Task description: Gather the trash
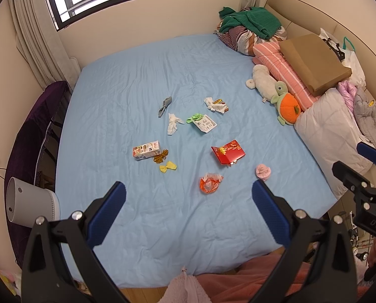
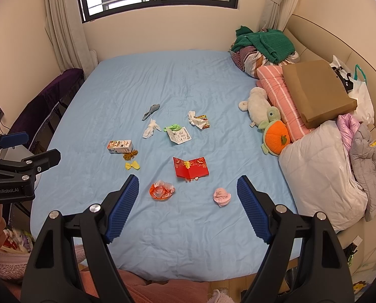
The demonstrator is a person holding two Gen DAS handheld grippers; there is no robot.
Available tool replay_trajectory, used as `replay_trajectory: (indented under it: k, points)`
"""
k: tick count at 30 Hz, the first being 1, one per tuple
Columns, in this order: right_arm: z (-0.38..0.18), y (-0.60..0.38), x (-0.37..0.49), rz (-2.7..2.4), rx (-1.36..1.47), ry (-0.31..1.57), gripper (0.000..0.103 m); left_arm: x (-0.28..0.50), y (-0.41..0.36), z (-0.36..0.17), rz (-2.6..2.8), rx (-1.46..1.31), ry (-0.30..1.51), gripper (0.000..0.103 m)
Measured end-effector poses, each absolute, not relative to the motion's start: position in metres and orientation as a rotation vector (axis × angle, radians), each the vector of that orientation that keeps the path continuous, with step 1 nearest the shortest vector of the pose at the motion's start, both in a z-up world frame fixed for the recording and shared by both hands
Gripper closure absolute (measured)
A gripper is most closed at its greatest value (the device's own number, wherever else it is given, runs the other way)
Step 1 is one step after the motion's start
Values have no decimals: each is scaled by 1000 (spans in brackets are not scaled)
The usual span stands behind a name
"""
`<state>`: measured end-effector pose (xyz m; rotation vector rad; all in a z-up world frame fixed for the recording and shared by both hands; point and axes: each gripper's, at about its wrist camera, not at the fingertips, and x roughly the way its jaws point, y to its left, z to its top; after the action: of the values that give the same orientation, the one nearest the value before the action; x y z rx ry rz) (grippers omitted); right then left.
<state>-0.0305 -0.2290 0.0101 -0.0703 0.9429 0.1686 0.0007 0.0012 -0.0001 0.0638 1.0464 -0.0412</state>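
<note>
The left claw [image 1: 189, 189] fills the bottom of its own view, blue pads spread wide with nothing between them; the right claw [image 2: 188, 185] stands likewise wide and empty over the near end of the bed [image 2: 188, 80]. The bed, under a pale blue sheet, carries everything else. Along its right side lie a white duvet [image 2: 319, 176], a pink striped pillow [image 2: 276, 83] with a brown flat box [image 2: 316, 91] on it, a heap of green and striped cloth [image 2: 263, 43], and a turtle plush [image 2: 273, 133] touching a white plush [image 2: 257, 103]. The trash is scattered across the middle of the sheet: an open red card [image 2: 190, 168], a small carton [image 2: 119, 146] beside a brown cord [image 2: 131, 154] and a yellow bow [image 2: 132, 165], a printed packet with a green ribbon [image 2: 177, 132], a crumpled orange wrapper [image 2: 162, 190], two white tissues [image 2: 151, 128], a pink wad [image 2: 222, 196] and a grey scrap [image 2: 151, 110].
</note>
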Motion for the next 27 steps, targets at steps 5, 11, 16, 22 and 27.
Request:
replay_trajectory:
  k: [5,11,16,22,27]
  points:
    - [10,-229,-31,168,-70,942,26,1,1,0,-41,64,1047,4]
    - [10,-228,-28,168,-68,943,26,1,1,0,-41,64,1046,4]
    - [10,-229,-29,168,-67,943,26,1,1,0,-40,65,1045,4]
    - [10,-227,-28,169,-68,942,26,1,1,0,-39,65,1045,4]
    - [9,-229,-29,168,-67,942,26,1,1,0,-40,65,1046,4]
